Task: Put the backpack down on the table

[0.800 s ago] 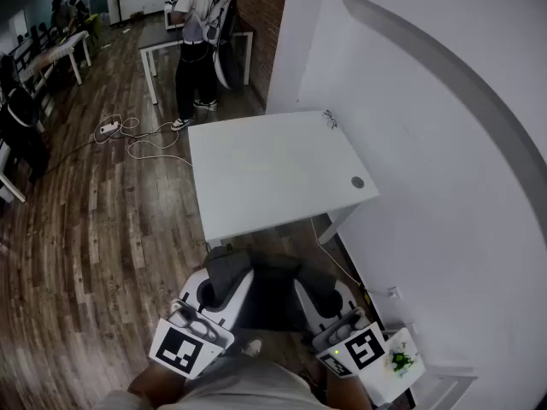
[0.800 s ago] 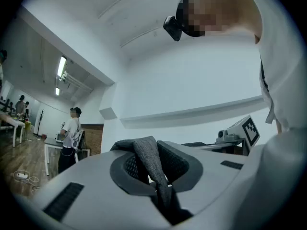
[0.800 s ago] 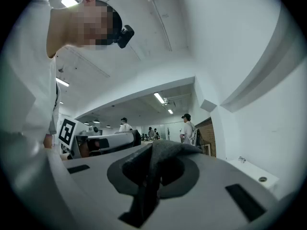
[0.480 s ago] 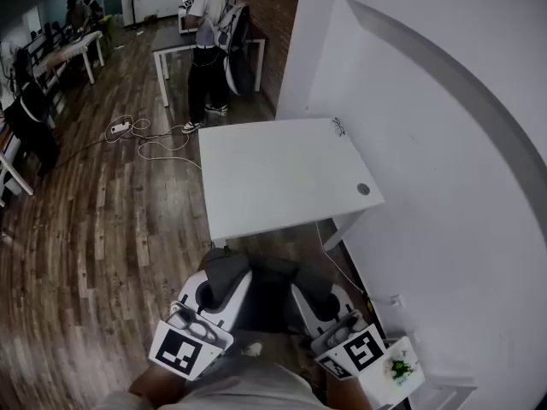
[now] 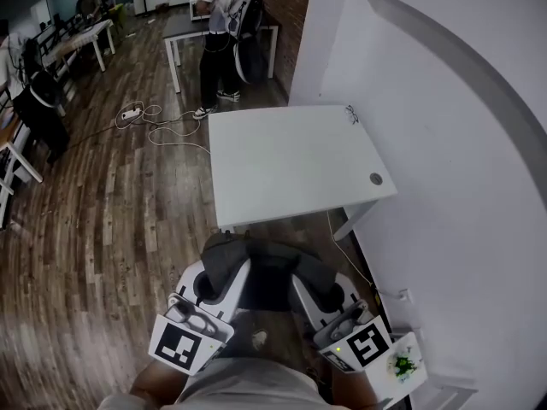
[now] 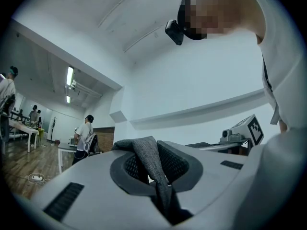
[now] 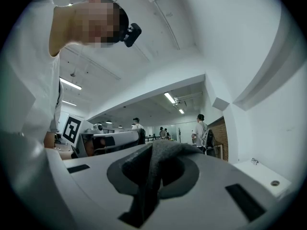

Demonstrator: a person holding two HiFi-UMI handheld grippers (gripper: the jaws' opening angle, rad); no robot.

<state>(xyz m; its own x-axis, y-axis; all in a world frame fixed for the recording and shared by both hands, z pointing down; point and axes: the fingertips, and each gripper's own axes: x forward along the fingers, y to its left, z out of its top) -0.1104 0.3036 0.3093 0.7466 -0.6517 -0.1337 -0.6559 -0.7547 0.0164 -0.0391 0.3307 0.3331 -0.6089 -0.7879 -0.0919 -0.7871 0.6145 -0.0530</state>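
A dark grey backpack [image 5: 270,290] hangs between my two grippers, just short of the near edge of the white table [image 5: 291,156]. In the head view my left gripper [image 5: 224,267] is shut on the bag's left strap and my right gripper [image 5: 314,278] on its right strap. The left gripper view shows a grey woven strap [image 6: 149,161] pinched between that gripper's [image 6: 156,178] white jaws. In the right gripper view the other strap [image 7: 154,169] is clamped in the same way by that gripper [image 7: 147,183]. The table top [image 7: 263,174] lies ahead at the right.
The table bears a round cable hole [image 5: 376,178] and a small dark item [image 5: 351,114] at its far corner. A white wall [image 5: 461,169] runs along its right. A cable [image 5: 342,239] hangs under it. Farther off a person [image 5: 226,24] stands at another desk, with floor cables [image 5: 154,122].
The table has slid a little to the right in the head view. Both grippers keep their hold on the straps, and the backpack hangs in the same place below me.
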